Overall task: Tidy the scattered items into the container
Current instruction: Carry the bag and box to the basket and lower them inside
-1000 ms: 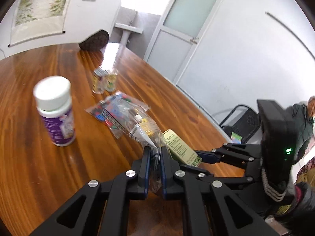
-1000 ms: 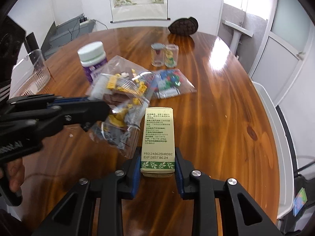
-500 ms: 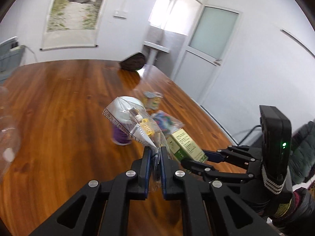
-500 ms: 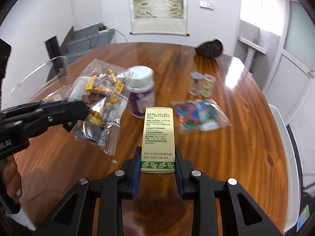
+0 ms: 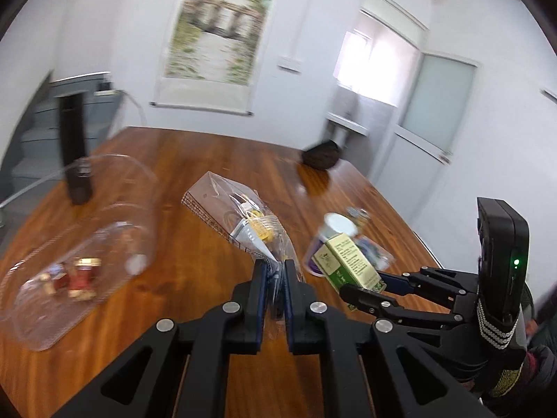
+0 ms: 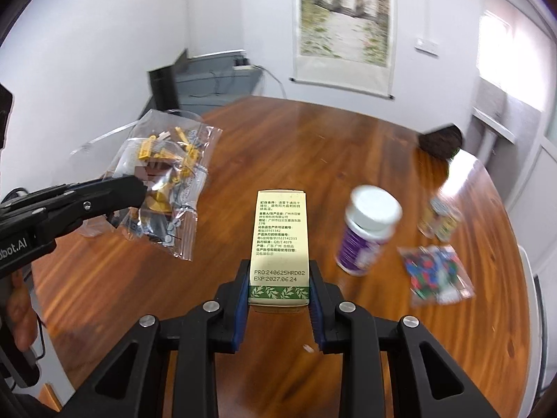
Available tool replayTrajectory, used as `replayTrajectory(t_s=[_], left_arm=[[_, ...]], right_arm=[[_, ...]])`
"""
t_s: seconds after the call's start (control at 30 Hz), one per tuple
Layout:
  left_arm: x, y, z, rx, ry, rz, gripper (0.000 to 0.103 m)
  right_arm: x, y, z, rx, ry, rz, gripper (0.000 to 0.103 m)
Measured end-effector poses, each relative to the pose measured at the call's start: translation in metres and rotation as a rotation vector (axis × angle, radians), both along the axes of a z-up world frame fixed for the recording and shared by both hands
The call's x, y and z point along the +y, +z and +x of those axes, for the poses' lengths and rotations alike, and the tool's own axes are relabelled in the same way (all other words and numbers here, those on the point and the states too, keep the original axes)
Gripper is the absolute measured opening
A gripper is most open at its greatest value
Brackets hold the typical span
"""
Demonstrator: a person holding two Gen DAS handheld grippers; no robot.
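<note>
Fingers (image 5: pixel 260 289) of the left gripper (image 5: pixel 275 299) were clenched on the lower edge of a clear bag of small parts (image 5: pixel 243 219), held above the wooden surface (image 5: pixel 195 271). Left wrist view: the bag stood up and away from the fingers, yellow pieces visible inside. To its left lay a clear plastic container (image 5: pixel 80 244) on the surface, with a few small red and gold items inside. To the right, the right gripper (image 5: pixel 362 287) grasped a green and cream box (image 5: pixel 344 259) in front of a white-capped bottle (image 5: pixel 330 240).

Right wrist view: the right gripper (image 6: pixel 278 299) fingers (image 6: pixel 240 299) were closed on both sides of the box (image 6: pixel 280 247), printed face up, clear of the surface (image 6: pixel 278 146). The left gripper (image 6: pixel 135 188) entered from the left with the bag (image 6: pixel 167 181) hanging in the air. The bottle (image 6: pixel 365 230), purple-labelled, stood right of the box, blurred. Further right lay a flat bag of coloured pieces (image 6: pixel 435 273) and two small jars (image 6: pixel 440 219).
</note>
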State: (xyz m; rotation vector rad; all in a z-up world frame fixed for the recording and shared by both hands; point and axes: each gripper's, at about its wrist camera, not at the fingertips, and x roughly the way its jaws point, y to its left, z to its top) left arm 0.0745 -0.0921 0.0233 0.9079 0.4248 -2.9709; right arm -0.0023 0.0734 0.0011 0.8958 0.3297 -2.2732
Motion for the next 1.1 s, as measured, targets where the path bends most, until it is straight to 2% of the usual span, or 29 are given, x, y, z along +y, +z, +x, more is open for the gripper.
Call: replayTrajectory(t_s=[0.27,0.6,0.83,1.1], left_arm=[[-0.066,0.017,0.040,0.047,0.207,-0.018,0.008],[-0.135,0.010,0.064,0.014,0.384,-0.037,0.008],[-0.170,0.001,0.062,-0.037,0.455,-0.071,0.008],[-0.197,-0.014,0.060,-0.087,0.490,-0.057,0.010]], right_arm=[[-0.073,0.026,0.011,0.056,0.159,-0.037,0.030],[-0.172,0.039,0.012,0.072,0.306,-0.058,0.030],[-0.230,0.034,0.000,0.045,0.338,-0.047,0.030],[-0.277,0.027,-0.009,0.042,0.352,-0.022,0.030]])
